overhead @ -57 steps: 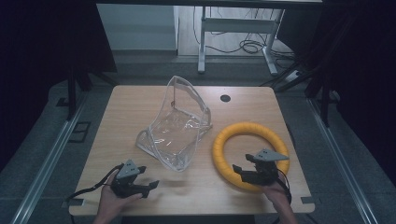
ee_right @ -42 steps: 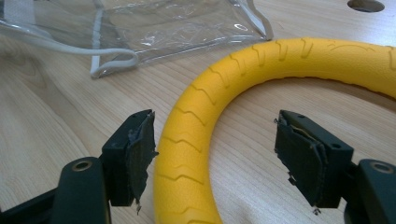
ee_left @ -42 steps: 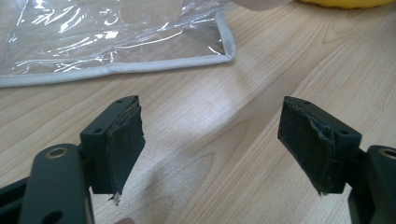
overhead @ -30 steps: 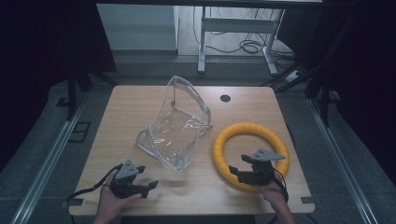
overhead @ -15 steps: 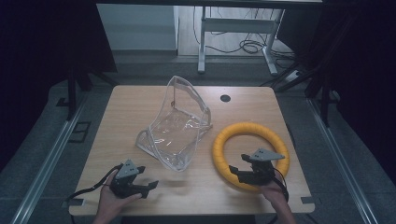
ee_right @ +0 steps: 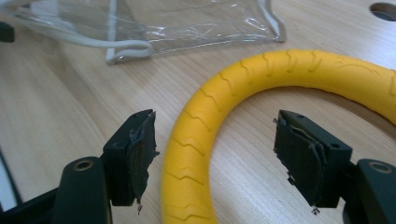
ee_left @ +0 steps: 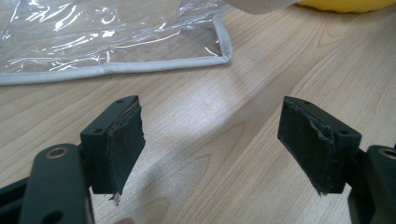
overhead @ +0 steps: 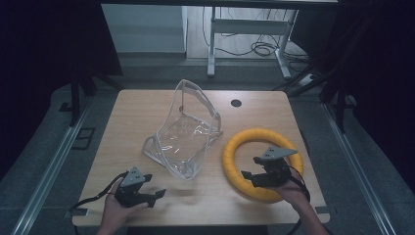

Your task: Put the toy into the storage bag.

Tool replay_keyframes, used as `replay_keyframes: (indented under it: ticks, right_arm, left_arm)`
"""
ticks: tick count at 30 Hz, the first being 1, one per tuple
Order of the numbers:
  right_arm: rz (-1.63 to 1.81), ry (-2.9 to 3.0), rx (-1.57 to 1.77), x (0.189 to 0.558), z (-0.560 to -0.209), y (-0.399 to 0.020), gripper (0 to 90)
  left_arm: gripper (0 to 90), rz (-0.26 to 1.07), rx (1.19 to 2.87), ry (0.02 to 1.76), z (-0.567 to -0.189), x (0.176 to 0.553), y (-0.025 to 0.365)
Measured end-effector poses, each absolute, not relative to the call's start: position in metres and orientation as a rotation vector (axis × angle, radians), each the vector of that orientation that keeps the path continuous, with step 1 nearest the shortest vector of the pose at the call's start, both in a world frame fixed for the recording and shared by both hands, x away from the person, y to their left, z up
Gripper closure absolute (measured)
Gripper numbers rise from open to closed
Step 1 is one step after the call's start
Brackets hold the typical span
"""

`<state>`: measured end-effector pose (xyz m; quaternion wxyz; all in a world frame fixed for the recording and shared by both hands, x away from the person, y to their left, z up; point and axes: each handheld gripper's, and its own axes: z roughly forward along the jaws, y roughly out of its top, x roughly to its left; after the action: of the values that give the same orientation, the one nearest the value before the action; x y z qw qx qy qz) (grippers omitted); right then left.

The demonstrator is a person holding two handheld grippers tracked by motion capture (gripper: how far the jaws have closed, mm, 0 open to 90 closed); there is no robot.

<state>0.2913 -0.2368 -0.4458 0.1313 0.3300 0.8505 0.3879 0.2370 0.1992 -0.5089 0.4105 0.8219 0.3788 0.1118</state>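
Right gripper view, right gripper [ee_right: 215,154] spread wide astride yellow ring [ee_right: 261,93], apparently untouched, left gripper [ee_left: 212,149] agape over bare table [ee_left: 224,186], clear pouch [overhead: 183,134] beyond.

1 yellow ring [overhead: 234,161], 1 clear plastic bag [overhead: 183,134], 2 claws, 1 wooden table [overhead: 142,107]

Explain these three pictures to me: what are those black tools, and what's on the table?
A person sits at a wooden table with a hand-held gripper in each hand. One picture looks down from above; the other two come from cameras riding on each gripper, looking along its fingers. The left gripper rests near a clear bag, open and empty. The right gripper hovers at a yellow ring, its fingers straddling the ring's tube without pressing it. Nothing is held.
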Motion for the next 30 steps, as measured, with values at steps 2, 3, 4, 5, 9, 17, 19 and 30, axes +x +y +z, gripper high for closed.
replay_keyframes:
  ticks: [2,3,4,5,9,17,19,30]
  right_arm:
    - [1.097,2.503,0.941,0.294,-0.442,-0.234,29.5]
    - [1.079,2.524,0.929,0.295,-0.44,-0.232,29.4]
    - [1.058,2.551,0.918,0.297,-0.438,-0.231,29.3]
    - [1.037,2.567,0.913,0.298,-0.436,-0.229,29.3]
    - [0.924,2.644,0.894,0.305,-0.431,-0.223,29.4]
    - [0.707,2.788,0.855,0.309,-0.434,-0.209,28.9]
    - [0.667,2.813,0.842,0.308,-0.437,-0.205,28.9]
    - [0.526,2.895,0.808,0.311,-0.46,-0.194,28.2]
  left_arm:
    - [22.3,0.28,2.067,0.955,-0.509,0.237,0.199]
    - [22.3,0.284,2.072,0.951,-0.508,0.237,0.2]
    - [22.3,0.281,2.067,0.953,-0.509,0.237,0.199]
    - [22.4,0.281,2.07,0.951,-0.509,0.237,0.199]
    - [22.3,0.275,2.077,0.953,-0.51,0.237,0.198]
    - [22.4,0.277,2.077,0.952,-0.51,0.237,0.199]
    - [22.4,0.278,2.08,0.952,-0.51,0.237,0.198]
    - [22.3,0.282,2.082,0.954,-0.51,0.237,0.198]
